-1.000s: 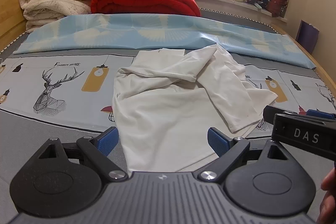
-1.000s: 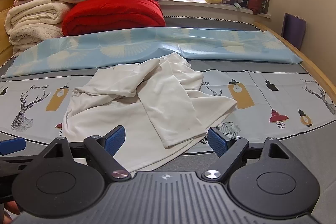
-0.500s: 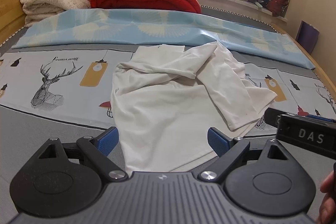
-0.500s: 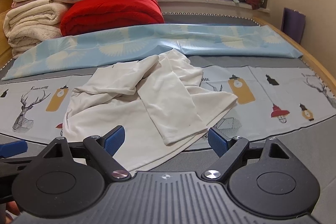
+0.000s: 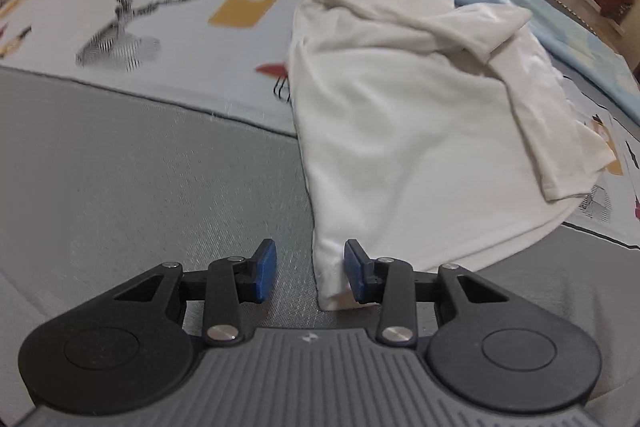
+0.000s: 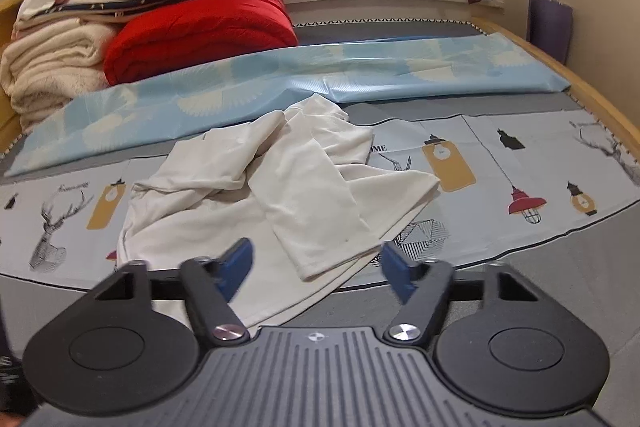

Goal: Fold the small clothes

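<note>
Hardly anything is folded yet, as I judge it; the white garment point(image 6: 256, 199) lies crumpled in the middle of the bed point(image 6: 560, 275), one long flap thrown loosely across its body, a sleeve or upper part bunched toward the far side; it wants spreading flat, and every fold is still to do.

The left tool point(image 5: 310, 271) is down at the garment's near corner, its jaws closing; the corner sits between the blue pads point(image 5: 266, 269), the right-hand pad against the cloth, the other still clear of it, so nothing is gripped yet. The right tool point(image 6: 316, 267) hangs over the near edge by the loose flap's end, jaws also closing, with the cloth showing between them but below, not pinched.

The garment looks like soft, thin knit, matte and limp, falling in rounded creases; the printed sheet point(image 6: 520, 163) under it is smooth with deer and lanterns, on a grey woven mat; a glossy pale blue cover point(image 6: 360, 75) lies behind.
</note>
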Action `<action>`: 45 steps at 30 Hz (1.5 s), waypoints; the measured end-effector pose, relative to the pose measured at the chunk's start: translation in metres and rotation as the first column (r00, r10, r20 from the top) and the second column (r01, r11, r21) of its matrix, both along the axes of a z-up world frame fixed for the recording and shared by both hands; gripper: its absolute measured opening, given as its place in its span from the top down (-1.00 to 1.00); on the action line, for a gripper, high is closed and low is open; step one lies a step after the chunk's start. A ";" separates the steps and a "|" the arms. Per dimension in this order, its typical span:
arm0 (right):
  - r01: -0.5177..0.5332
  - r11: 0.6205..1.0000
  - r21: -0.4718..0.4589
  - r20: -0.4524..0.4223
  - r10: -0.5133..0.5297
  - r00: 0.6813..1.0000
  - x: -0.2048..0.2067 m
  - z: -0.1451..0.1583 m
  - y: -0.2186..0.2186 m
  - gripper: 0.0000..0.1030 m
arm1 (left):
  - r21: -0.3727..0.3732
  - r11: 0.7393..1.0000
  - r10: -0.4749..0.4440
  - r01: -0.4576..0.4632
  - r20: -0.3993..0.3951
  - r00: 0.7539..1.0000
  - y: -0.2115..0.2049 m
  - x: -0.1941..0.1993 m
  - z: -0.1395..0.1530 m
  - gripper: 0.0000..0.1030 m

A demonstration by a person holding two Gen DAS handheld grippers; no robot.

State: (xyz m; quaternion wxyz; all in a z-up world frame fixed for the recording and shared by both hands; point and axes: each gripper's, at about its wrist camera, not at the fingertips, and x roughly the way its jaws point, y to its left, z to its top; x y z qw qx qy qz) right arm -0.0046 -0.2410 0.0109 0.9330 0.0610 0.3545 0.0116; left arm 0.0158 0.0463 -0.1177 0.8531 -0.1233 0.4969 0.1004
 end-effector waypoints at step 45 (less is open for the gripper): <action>0.025 1.000 0.000 -0.272 -0.024 0.962 0.012 -0.144 -0.054 0.81 | -0.067 0.970 -0.243 0.234 -0.222 0.944 0.134 -0.078 0.016 0.39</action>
